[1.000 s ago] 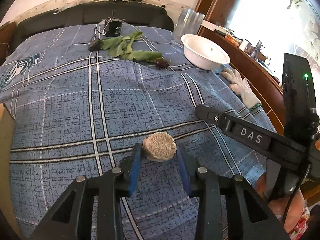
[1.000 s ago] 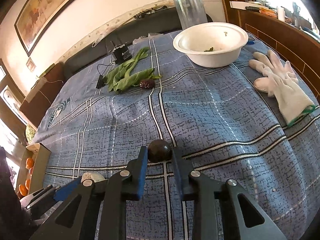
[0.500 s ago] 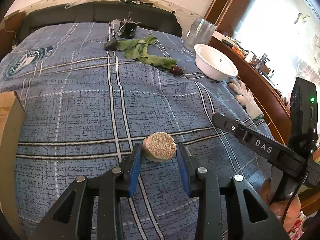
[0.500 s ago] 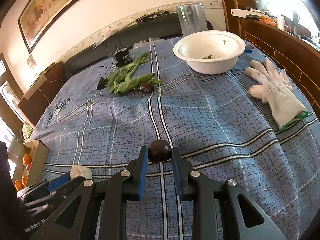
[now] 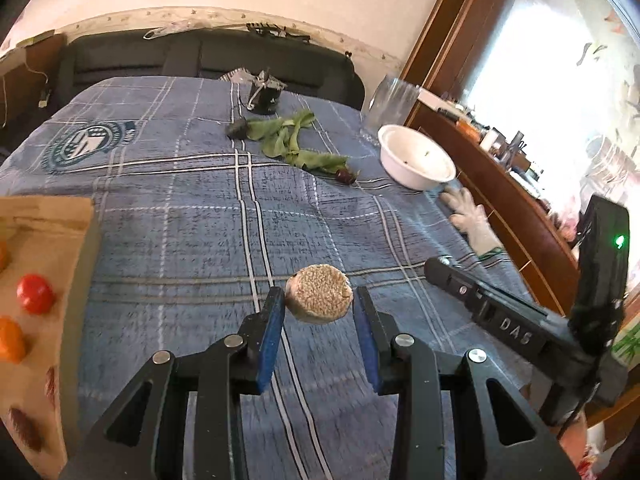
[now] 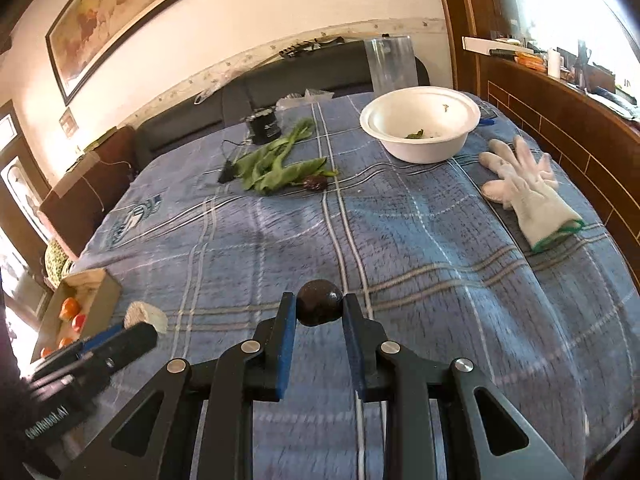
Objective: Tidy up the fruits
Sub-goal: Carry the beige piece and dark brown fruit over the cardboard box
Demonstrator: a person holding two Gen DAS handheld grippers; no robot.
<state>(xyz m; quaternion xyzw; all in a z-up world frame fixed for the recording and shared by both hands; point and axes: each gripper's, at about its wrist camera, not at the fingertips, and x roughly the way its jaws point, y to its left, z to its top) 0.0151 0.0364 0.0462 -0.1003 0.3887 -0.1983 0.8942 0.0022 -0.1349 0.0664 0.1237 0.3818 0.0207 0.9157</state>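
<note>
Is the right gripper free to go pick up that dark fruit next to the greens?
Probably not yet: the right gripper is shut on a dark round fruit. The blue cloth toward the dark fruit by the greens looks unobstructed.

Bare blanket [image 6: 420,240] mid-bed, greens [image 6: 276,164] – bowl [image 6: 420,128] – glove [image 6: 528,196] beyond

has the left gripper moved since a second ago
Yes. The left gripper, shut on the round tan piece, has swung left: the cardboard box of fruit now fills the left edge, and the white bowl sits farther off.
</note>
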